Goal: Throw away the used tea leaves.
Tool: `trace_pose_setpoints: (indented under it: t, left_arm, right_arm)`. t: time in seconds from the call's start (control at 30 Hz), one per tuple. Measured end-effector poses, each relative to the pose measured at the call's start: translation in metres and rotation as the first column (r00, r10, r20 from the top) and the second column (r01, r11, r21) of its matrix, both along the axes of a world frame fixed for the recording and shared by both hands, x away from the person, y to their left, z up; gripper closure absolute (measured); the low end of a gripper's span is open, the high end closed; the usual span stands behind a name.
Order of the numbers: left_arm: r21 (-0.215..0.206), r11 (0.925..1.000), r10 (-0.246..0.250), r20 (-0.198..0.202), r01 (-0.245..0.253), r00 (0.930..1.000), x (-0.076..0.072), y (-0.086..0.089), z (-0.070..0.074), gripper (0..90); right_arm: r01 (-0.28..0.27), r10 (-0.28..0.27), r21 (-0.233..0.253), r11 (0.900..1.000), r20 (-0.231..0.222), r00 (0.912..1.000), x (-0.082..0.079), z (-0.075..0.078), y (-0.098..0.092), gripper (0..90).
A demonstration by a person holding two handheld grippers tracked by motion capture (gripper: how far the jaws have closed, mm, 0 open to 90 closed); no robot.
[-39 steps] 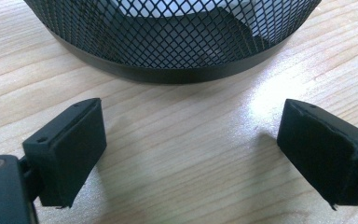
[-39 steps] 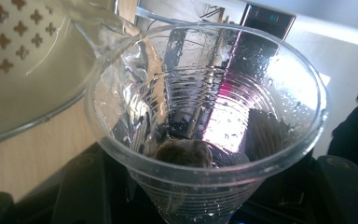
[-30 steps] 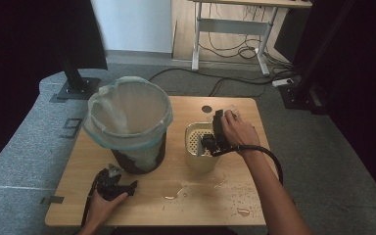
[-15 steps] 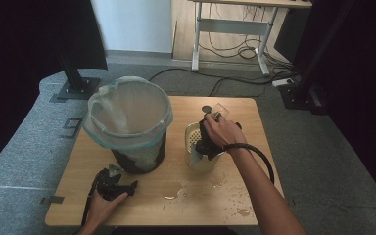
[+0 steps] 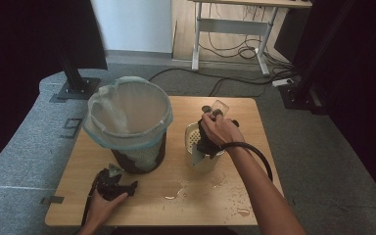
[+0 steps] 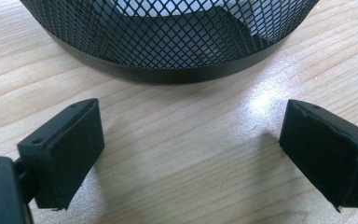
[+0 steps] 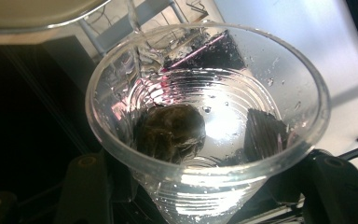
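— What does the right gripper (image 7: 205,196) hold?
— A clear plastic cup (image 7: 207,116), ribbed and wet, clamped between its jaws — a dark clump sits at the bottom (I can't tell what). It's tipped above the cream strainer tub (image 5: 192,142).
— And the left gripper (image 6: 196,158)?
— Jaws spread wide over bare table (image 6: 177,140), near the mesh bin (image 6: 168,42).

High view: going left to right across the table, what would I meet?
Left gripper → bin → strainer tub → right gripper, holding a clear cup.
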State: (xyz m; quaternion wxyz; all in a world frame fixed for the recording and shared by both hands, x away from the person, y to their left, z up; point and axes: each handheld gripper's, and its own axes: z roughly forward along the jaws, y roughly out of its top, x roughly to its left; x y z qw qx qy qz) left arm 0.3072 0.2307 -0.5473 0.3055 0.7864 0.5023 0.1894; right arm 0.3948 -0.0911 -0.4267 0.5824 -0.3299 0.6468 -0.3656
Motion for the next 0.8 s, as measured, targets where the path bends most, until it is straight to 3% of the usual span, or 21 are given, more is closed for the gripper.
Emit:
trace_pose_setpoints:
  t: [0.13,0.23,0.27,0.3,0.33,0.43,0.47,0.5,0.57,0.63,0.67,0.73,0.77,0.8]
  left_arm:
    - [0.001,1.0,-0.001,-0.001,0.001,1.0,0.0,0.0,0.0,5.6]
    - [0.002,1.0,-0.001,-0.002,0.001,1.0,0.0,0.0,0.0,5.2]
    - [0.002,1.0,-0.001,-0.002,0.001,1.0,0.0,0.0,0.0,5.2]
    - [0.001,1.0,0.0,-0.001,0.0,1.0,0.0,0.0,0.0,5.2]
    - [0.001,1.0,-0.001,-0.002,0.001,1.0,0.0,0.0,0.0,5.1]
    - [0.001,1.0,-0.002,-0.002,0.002,1.0,0.0,0.0,0.0,5.0]
    - [0.002,1.0,-0.002,-0.002,0.002,1.0,0.0,-0.001,0.0,4.8]
    - [0.002,1.0,-0.003,-0.003,0.003,1.0,0.0,-0.001,0.0,4.7]
    - [0.005,1.0,-0.006,-0.005,0.006,1.0,0.0,0.0,0.0,4.7]
    - [0.001,1.0,-0.003,-0.002,0.003,1.0,0.0,-0.001,0.0,4.7]
    - [0.001,1.0,-0.004,-0.003,0.004,1.0,0.0,-0.001,0.0,4.7]
    - [0.002,1.0,-0.004,-0.003,0.004,1.0,0.0,-0.001,0.0,4.4]
    - [0.003,1.0,-0.005,-0.004,0.005,1.0,0.0,-0.001,0.0,4.4]
    - [0.002,1.0,-0.005,-0.003,0.005,1.0,0.0,-0.001,0.0,4.3]
  right_arm:
    - [-0.021,0.021,-0.002,1.0,0.004,0.9998,-0.002,0.0,0.002,40.7]
    - [-0.03,0.031,-0.055,0.998,0.008,0.9995,-0.003,-0.002,0.004,40.8]
    - [-0.046,0.046,-0.016,0.999,-0.003,0.9989,-0.002,0.004,0.008,41.4]
    - [-0.043,0.043,-0.013,0.999,0.008,0.999,-0.001,0.004,0.006,41.4]
    - [-0.051,0.052,-0.052,0.997,0.009,0.9986,0.0,0.004,0.004,41.3]
    - [-0.067,0.068,-0.052,0.996,0.018,0.9975,-0.002,0.008,0.006,41.8]
    - [-0.06,0.062,-0.061,0.996,0.038,0.9973,-0.001,0.01,0.005,41.7]
    - [-0.067,0.071,-0.103,0.992,0.032,0.997,-0.001,0.009,0.006,41.8]
    - [-0.069,0.073,-0.116,0.991,0.036,0.9967,-0.003,0.004,0.007,42.2]
    - [-0.084,0.086,-0.103,0.991,0.017,0.9962,-0.003,0.002,0.009,42.9]
    - [-0.06,0.064,-0.087,0.994,0.04,0.9972,0.002,0.009,0.006,42.6]
    - [-0.05,0.055,-0.101,0.994,0.046,0.9974,0.0,0.007,0.004,42.6]
    - [-0.069,0.071,-0.107,0.992,0.018,0.9973,-0.001,0.004,0.004,42.9]
    - [-0.074,0.076,-0.089,0.993,0.017,0.9969,-0.002,0.003,0.006,43.2]
